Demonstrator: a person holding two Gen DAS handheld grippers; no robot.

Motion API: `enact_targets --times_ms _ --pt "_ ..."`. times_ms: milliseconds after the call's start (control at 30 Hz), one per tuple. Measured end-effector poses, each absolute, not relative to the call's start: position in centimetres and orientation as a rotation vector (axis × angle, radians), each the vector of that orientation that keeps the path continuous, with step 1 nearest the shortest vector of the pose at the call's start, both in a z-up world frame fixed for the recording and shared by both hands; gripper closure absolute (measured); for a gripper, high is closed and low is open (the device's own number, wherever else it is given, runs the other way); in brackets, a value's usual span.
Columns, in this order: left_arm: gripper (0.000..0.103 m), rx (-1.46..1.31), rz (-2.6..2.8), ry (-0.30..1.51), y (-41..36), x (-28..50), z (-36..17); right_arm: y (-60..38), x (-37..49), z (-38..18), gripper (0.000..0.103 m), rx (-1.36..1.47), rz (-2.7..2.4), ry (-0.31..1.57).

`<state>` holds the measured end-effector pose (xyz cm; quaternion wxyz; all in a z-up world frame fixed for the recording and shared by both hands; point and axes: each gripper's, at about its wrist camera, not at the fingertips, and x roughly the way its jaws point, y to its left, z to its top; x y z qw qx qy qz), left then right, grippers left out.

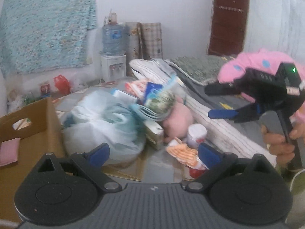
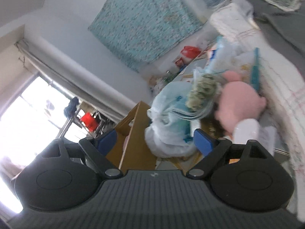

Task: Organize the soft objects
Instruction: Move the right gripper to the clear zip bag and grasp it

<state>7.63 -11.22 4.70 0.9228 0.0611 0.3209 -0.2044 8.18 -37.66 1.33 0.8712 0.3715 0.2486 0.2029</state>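
Both the left gripper [image 1: 152, 152] and right gripper [image 2: 155, 143] hang released and empty; approach the pink plush toy [image 1: 177, 118] squarely, then drop it into the cardboard box [image 1: 38, 126].

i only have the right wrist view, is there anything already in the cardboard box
Observer: Yes. The left wrist view shows a flat pink cloth lying inside the cardboard box, at its left side.
Operator: ok and is my right tool carrying anything, i cant see past its fingers
Observer: Seen from the side in the left wrist view, the right tool is open with nothing between its fingers.
Operator: what about the left tool
Observer: The left tool is open and empty too, pointing at the white plastic bag beside the box.
Operator: whats under that pink plush
Observer: Just below the pink plush stands a white jar, with an orange snack packet in front of it.
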Motion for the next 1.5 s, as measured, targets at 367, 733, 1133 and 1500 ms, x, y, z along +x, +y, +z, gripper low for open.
enact_targets --times_ms 367,733,1133,1500 --pt "0.011 0.140 -0.365 0.635 -15.1 9.8 1.5 -39.6 8.2 -0.4 0.016 0.779 0.360 0.478" --pt "0.033 0.062 -0.368 0.629 -14.9 13.5 0.6 -39.2 9.9 -1.5 0.023 0.779 0.327 0.505" --pt "0.044 0.045 -0.403 0.616 -15.6 15.7 -0.2 -39.7 15.6 3.0 0.029 0.570 0.201 0.473" --pt "0.044 0.058 -0.405 0.626 -15.0 15.1 -0.4 -41.3 27.1 0.6 0.076 0.527 0.043 0.600"
